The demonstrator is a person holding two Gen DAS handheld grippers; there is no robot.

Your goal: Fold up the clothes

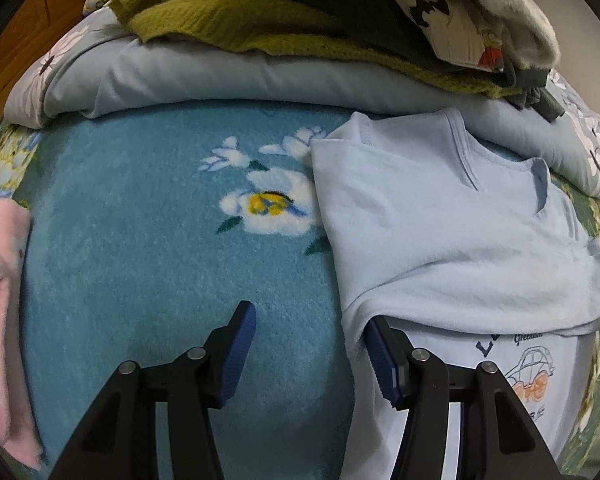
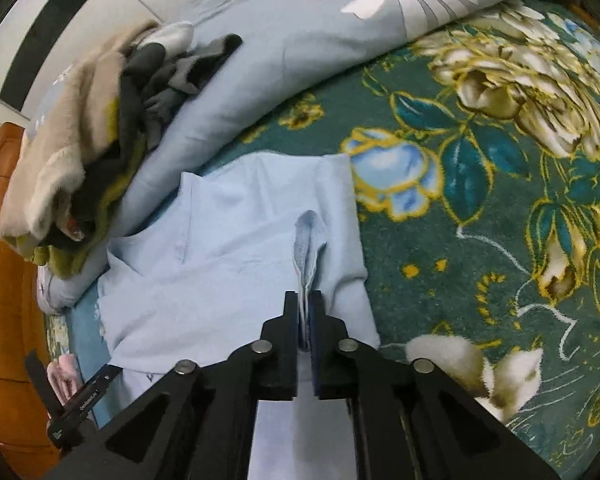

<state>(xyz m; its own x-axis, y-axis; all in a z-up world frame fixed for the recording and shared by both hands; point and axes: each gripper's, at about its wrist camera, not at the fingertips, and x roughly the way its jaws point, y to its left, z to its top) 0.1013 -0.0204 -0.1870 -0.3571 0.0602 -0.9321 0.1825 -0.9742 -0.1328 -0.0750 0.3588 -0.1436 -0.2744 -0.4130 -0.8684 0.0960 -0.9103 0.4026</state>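
- Right gripper: jaws closed tight on a raised ridge of the shirt, pinched fabric standing up at 12 o'clock from the tips.
- Left gripper: jaws wide apart, holding nothing; the right-hand pad lies against the shirt's folded lower edge, the left-hand pad over bare blanket.
- Shirt: pale blue, partly folded, V-neck at 1 o'clock in the left view; a printed car motif shows under the fold at 4 o'clock. It lies flat on the blanket.
- Blanket: blue plush with a white flower at 12 o'clock of the left jaws; in the right view its green floral border spreads from 1 to 4 o'clock.
- Quilt: light blue with daisies, bunched along the far edge at 12 o'clock, touching the shirt's collar end.
- Clothes pile: olive knit, dark and cream garments heaped on the quilt.
- Pink cloth: at 9 o'clock, left view's edge.
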